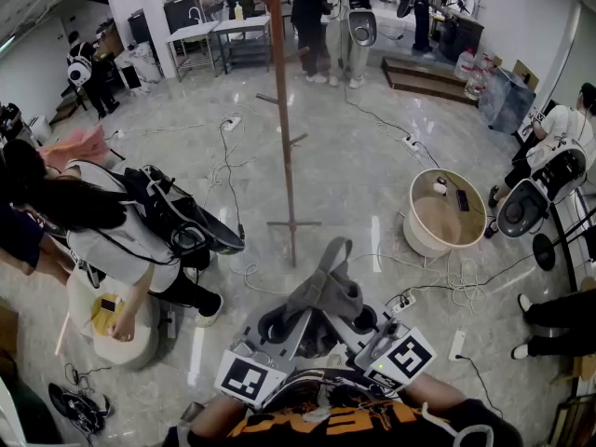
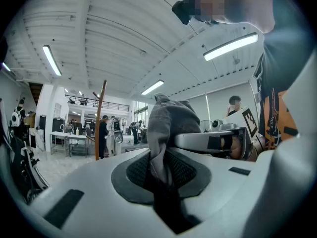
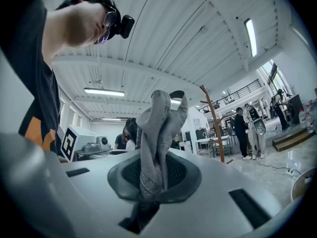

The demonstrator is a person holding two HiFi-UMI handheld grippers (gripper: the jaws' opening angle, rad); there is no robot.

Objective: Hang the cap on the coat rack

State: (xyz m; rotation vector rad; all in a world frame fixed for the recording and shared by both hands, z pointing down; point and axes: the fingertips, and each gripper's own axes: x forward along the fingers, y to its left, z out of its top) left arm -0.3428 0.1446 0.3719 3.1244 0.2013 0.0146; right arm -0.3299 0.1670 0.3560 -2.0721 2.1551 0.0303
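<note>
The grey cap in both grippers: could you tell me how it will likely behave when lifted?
The cap is probably floppy: its cloth bunches into folds where the left gripper and right gripper pinch it. It likely weighs little, since two small pinches carry it. Its woven cloth should resist slipping from the jaws.

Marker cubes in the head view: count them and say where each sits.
2. One marker cube low at centre-left, the other to its right, the grey cap just above between them.
</note>
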